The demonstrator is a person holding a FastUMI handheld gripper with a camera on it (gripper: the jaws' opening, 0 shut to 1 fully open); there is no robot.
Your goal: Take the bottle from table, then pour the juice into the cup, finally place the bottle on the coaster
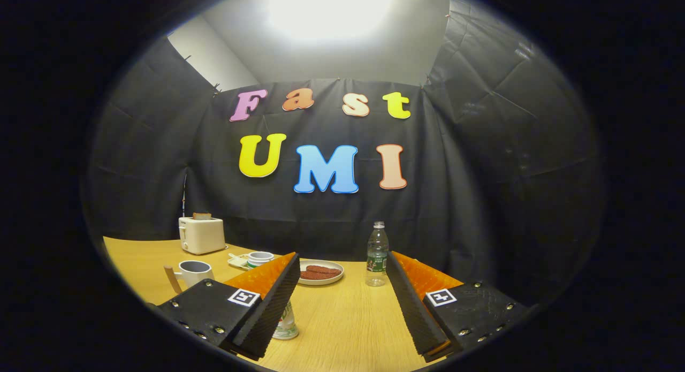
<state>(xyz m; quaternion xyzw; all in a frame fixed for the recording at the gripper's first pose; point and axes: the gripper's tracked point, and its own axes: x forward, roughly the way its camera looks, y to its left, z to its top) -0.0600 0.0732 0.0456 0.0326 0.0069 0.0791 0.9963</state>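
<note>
Clear plastic bottle (377,254) is standing far right; you are holding the gripper (342,297) spread, empty: centre it first.

Light wooden table (342,318): toaster (202,234), mug (192,272), small tray (237,261) with a cup (260,258), plate (321,272), upright bottle (377,254).

Gripper (342,278) fingers spread, holding nothing.

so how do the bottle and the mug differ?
The bottle is clear, tall and narrow, capped; the mug is pale, squat and open-topped with a handle. The bottle stands beyond the open jaws, the mug beyond the left finger. Both stand upright on the table.
</note>
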